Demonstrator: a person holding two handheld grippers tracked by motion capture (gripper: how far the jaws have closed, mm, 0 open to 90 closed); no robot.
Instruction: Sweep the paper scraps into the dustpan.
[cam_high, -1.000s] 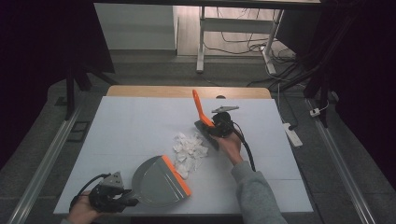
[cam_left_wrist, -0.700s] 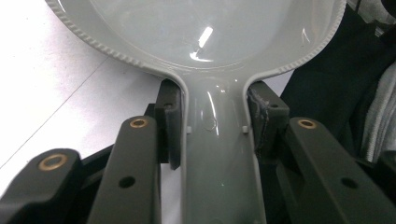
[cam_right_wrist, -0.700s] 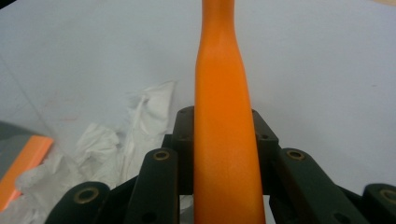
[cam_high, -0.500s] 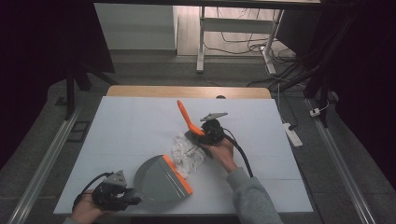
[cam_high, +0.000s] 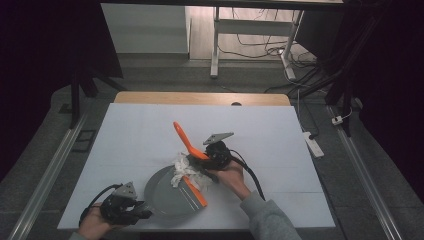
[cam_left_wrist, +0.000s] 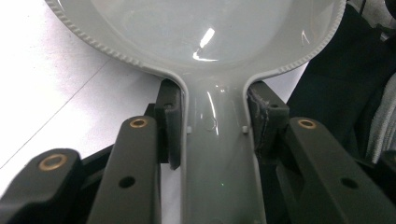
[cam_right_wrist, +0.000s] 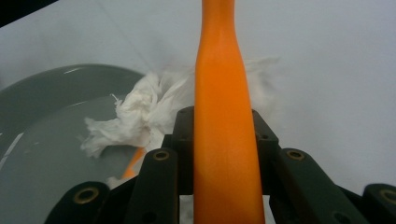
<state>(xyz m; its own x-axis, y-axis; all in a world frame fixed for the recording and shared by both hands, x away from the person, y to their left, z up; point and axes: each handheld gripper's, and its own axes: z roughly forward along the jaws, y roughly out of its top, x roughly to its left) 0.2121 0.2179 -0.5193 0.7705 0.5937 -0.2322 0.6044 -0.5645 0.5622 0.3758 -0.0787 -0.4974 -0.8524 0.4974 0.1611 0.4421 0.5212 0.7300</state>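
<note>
The bench (cam_high: 150, 130) carried a grey dustpan (cam_high: 165, 192), its handle clenched by the left tool (cam_high: 142, 212). The right tool (cam_high: 207, 162) gripped an orange brush (cam_high: 186, 141). Crumpled white paper (cam_high: 181, 169) lay at the pan's orange lip, partly swept in; the rest seemingly remained to push.

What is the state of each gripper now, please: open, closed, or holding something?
Left gripper: closed on the handle of the grey dustpan.
Right gripper: closed on the orange brush handle, by the crumpled white paper.
</note>
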